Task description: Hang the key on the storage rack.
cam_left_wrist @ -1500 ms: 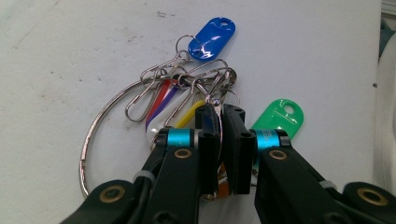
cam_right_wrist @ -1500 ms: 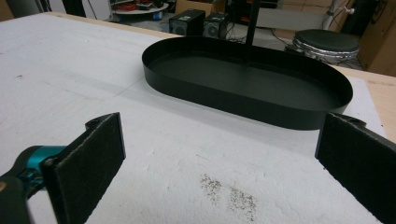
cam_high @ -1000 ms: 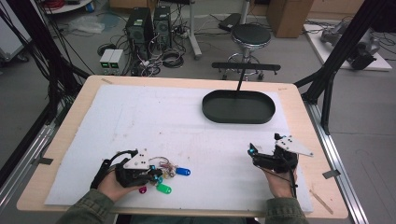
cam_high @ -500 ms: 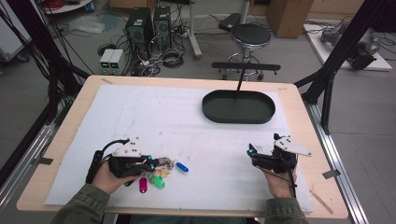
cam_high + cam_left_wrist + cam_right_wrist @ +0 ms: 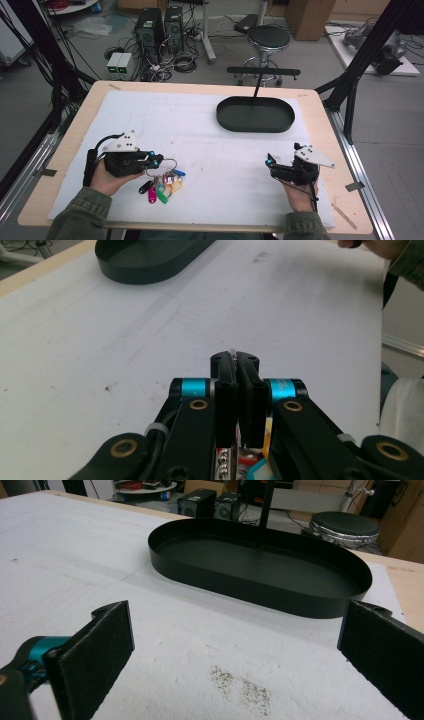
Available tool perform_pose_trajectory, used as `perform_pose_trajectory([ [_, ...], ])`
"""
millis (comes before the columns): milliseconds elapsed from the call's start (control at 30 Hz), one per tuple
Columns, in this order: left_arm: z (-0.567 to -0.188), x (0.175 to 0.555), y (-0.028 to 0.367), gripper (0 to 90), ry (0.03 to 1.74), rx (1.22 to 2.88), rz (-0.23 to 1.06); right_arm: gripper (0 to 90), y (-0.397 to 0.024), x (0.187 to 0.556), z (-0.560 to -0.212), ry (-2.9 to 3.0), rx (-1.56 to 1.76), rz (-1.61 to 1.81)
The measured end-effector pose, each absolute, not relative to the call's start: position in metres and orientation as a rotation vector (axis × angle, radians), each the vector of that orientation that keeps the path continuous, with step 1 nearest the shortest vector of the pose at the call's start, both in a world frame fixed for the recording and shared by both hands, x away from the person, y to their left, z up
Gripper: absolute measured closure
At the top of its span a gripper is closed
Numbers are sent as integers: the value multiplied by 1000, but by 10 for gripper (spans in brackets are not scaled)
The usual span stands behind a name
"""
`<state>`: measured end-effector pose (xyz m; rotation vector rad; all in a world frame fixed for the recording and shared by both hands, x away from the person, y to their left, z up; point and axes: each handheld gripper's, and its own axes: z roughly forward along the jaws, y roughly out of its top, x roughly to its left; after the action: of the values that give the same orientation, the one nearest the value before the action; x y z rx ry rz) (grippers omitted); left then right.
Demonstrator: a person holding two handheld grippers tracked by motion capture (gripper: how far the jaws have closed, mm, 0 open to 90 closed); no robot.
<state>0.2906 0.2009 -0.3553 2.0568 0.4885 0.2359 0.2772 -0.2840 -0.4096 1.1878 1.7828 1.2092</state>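
The left gripper (image 5: 159, 161) has its jaws clamped on the wire ring of a bunch of keys (image 5: 162, 184), whose coloured tags hang just below it near the table's (image 5: 65, 150) front edge. The right gripper (image 5: 270, 162) rests well apart, jaws wide and empty, facing the black tray (image 5: 255, 115).

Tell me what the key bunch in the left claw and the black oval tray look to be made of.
Key bunch: a thin wire ring, apparently metal by its silvery look, carrying tags in pink, green, blue and yellow that look like glossy plastic. The left claw is shut on the ring.
Oval tray: matte black with a thin, even wall; probably painted sheet metal, possibly plastic.
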Motion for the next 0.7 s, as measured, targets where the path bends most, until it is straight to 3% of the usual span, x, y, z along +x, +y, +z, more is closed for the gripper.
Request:
perform_pose_trajectory([
  [700, -334, 302, 198, 864, 498, 2001, 202, 5, -285, 276, -409, 1773, 1187, 1216],
])
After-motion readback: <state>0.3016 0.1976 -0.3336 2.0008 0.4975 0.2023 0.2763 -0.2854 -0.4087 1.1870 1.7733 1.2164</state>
